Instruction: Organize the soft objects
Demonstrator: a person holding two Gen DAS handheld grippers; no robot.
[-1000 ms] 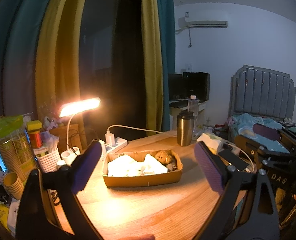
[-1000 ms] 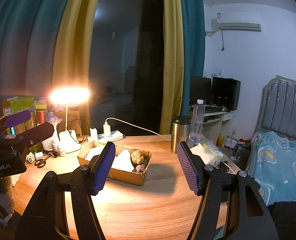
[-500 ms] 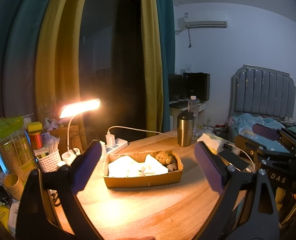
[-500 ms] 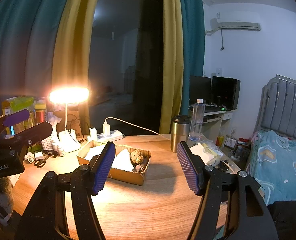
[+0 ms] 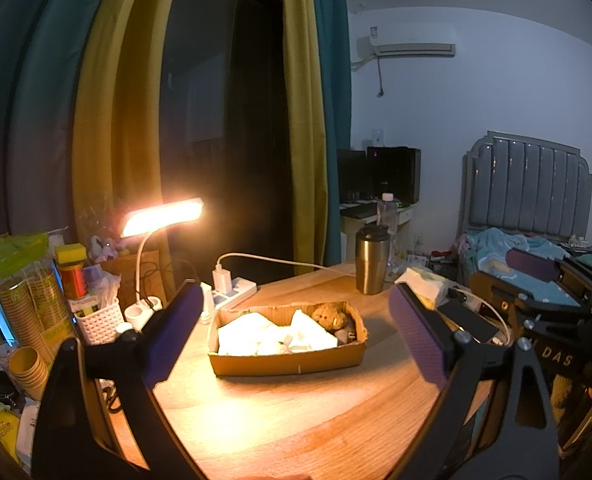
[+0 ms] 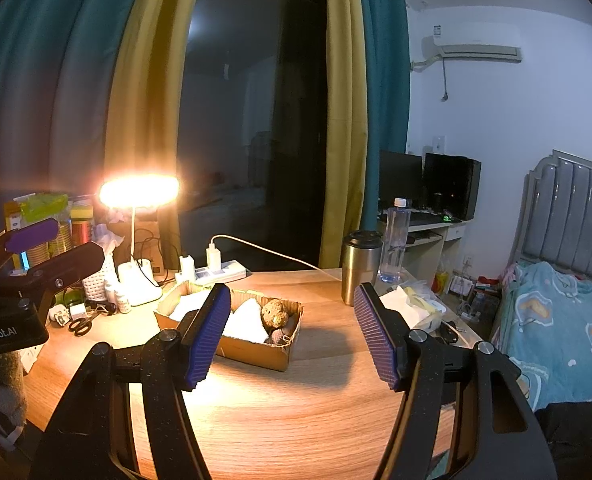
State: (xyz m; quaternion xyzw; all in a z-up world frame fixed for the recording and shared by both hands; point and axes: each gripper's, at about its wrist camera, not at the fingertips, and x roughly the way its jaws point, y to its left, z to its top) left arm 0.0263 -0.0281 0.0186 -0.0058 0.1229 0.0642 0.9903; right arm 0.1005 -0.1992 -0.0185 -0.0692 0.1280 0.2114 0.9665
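Both tools, left tool (image 5: 296, 332) and right tool (image 6: 291, 336), staying spread and empty, barely shifting; cardboard box (image 5: 287, 362) at frame centre holding plush bear (image 5: 328, 316) and, seemingly, white cloths (image 5: 263, 334); sorting likely finished.

Black speckled left gripper (image 5: 296, 336), right gripper (image 6: 291, 334); purple ribbed pads, silver screws.

Right tongs (image 6: 291, 334) gape empty above the table (image 6: 287, 412), cardboard box (image 6: 255, 350) holding a teddy bear (image 6: 275, 313).
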